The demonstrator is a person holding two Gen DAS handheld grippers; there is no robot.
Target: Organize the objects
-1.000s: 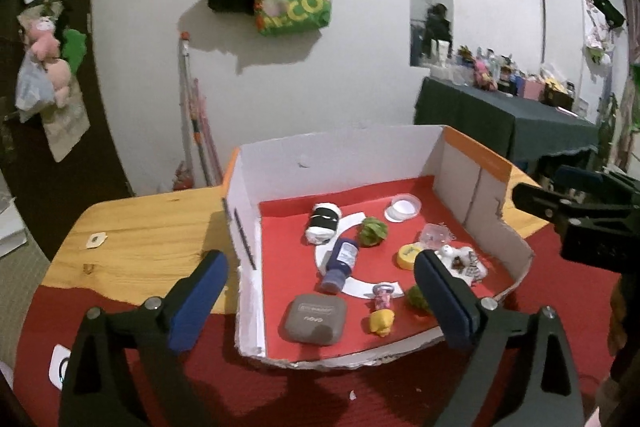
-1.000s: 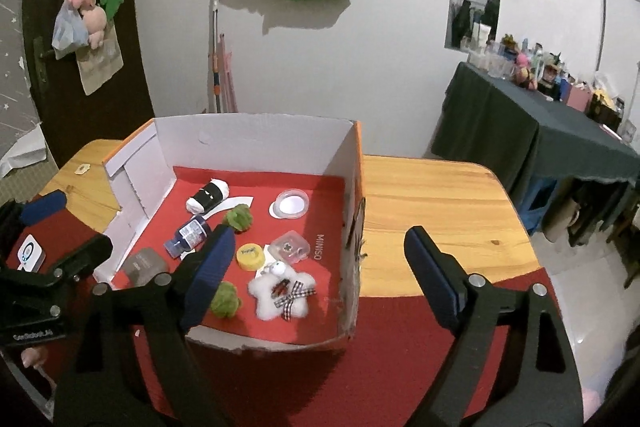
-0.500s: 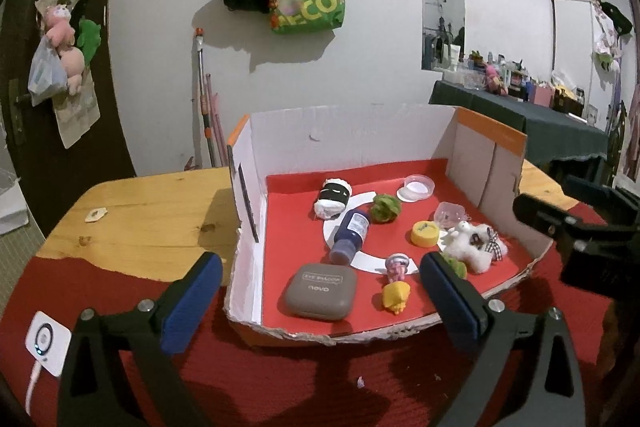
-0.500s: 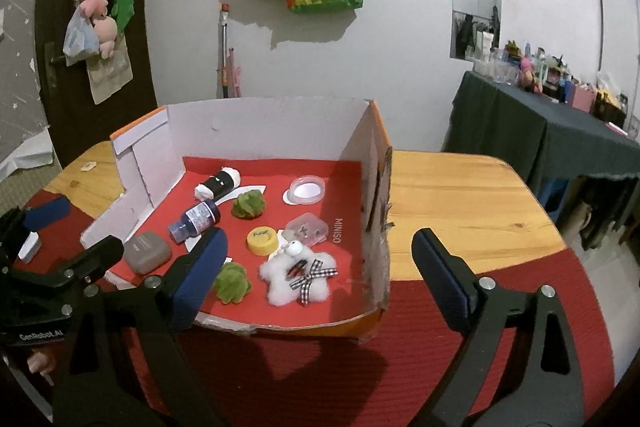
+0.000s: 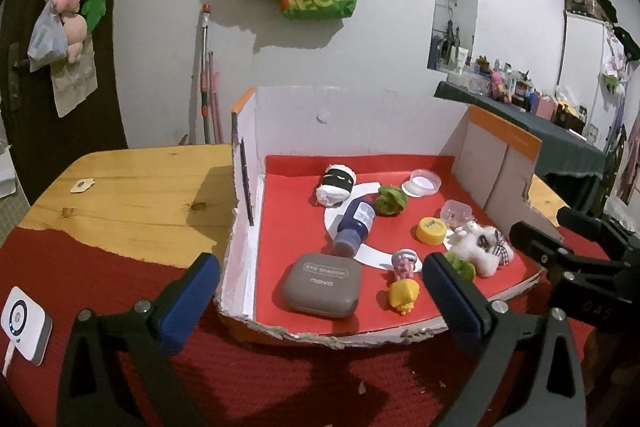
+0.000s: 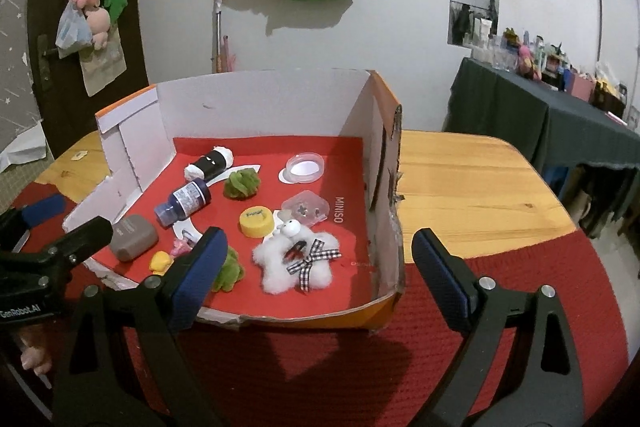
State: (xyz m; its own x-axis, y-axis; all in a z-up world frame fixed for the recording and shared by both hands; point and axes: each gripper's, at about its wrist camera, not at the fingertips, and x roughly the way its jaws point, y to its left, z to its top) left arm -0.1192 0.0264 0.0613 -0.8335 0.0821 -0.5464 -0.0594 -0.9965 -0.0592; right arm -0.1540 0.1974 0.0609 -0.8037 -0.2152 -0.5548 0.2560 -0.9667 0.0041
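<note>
While both grippers hover over the red cloth [image 5: 280, 379] at the near edge of the cardboard box [image 5: 344, 119], the left gripper [image 5: 320, 291] and the right gripper [image 6: 316, 267] stand wide open and empty. Ahead of the left one, inside the box, lie a grey case [image 5: 322, 285], a blue bottle [image 5: 354, 227] and a yellow toy [image 5: 403, 294]. A white plush with a checked bow [image 6: 296, 261] lies between the right gripper's fingers in its view, a yellow cap [image 6: 256, 221] just beyond.

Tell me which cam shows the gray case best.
Left wrist: the gray case sits near and unobstructed, lid lettering visible. In the right wrist view it is smaller, at the box's far left corner, right beside the left hand-held gripper.
</note>
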